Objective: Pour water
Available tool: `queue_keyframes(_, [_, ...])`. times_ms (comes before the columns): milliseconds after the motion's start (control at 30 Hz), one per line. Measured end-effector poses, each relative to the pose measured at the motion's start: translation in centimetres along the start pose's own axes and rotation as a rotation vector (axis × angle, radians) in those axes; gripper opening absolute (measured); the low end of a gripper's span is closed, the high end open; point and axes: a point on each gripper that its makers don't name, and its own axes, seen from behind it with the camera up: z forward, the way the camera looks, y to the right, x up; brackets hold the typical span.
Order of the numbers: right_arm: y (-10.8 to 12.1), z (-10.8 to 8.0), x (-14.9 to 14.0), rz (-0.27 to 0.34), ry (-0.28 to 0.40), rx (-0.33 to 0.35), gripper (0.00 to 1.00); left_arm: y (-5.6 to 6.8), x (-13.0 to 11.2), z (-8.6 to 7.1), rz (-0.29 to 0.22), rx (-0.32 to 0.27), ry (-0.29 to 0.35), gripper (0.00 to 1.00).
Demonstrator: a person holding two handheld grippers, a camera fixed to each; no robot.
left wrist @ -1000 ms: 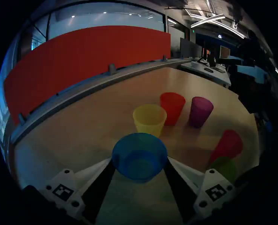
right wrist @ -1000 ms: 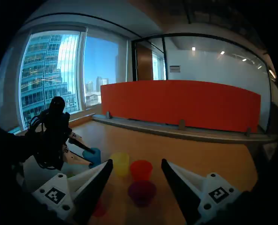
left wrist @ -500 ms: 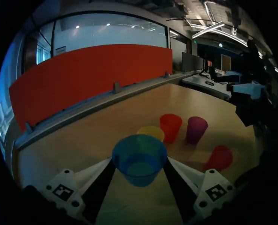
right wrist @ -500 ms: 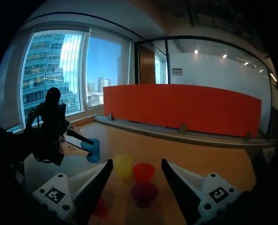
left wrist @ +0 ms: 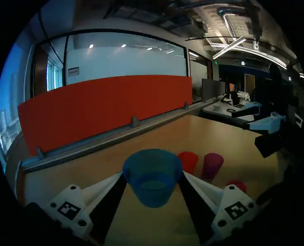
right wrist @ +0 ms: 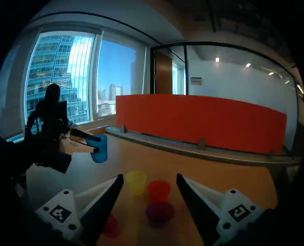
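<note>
Holding tight, the left hand-held gripper (left wrist: 152, 175) is clamped on the blue cup (left wrist: 152, 182), one finger on each side. The cup has water in it and is up above the bench (left wrist: 217, 143). The right hand-held gripper (right wrist: 149, 177) has its fingers wide apart. Past them, a purple cup (right wrist: 159, 212), a red cup (right wrist: 158, 190) and a yellow cup (right wrist: 136, 181) stand close together on the bench. A red wall (right wrist: 201, 119) is far behind.
</note>
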Motion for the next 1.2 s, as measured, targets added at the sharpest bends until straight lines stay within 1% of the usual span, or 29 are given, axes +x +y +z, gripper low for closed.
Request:
queue_keyframes(200, [-0.3,-0.1,0.0,-0.013,0.003,0.008,1.0,-0.5,2.3,-1.2,-0.001,0.02,0.065,0.85])
queue_keyframes(500, [-0.5,-0.1,-0.1,-0.019,0.003,0.021,1.0,-0.6,5.3,-2.6,-0.011,0.026,0.15,0.85])
queue_keyframes(700, [-0.6,0.0,-0.3,-0.026,0.0,0.029,1.0,-0.4,6.7,-3.3,0.009,0.032,0.19,0.85])
queue_keyframes(867, [-1.0,0.0,-0.8,-0.039,-0.013,0.053,1.0,-0.2,7.3,-3.7,0.021,0.034,0.203,0.85])
queue_keyframes(1200, [-2.8,0.5,-1.7,-0.052,-0.048,0.143,1.0,0.2,8.1,-4.2,0.032,0.024,0.214,0.85])
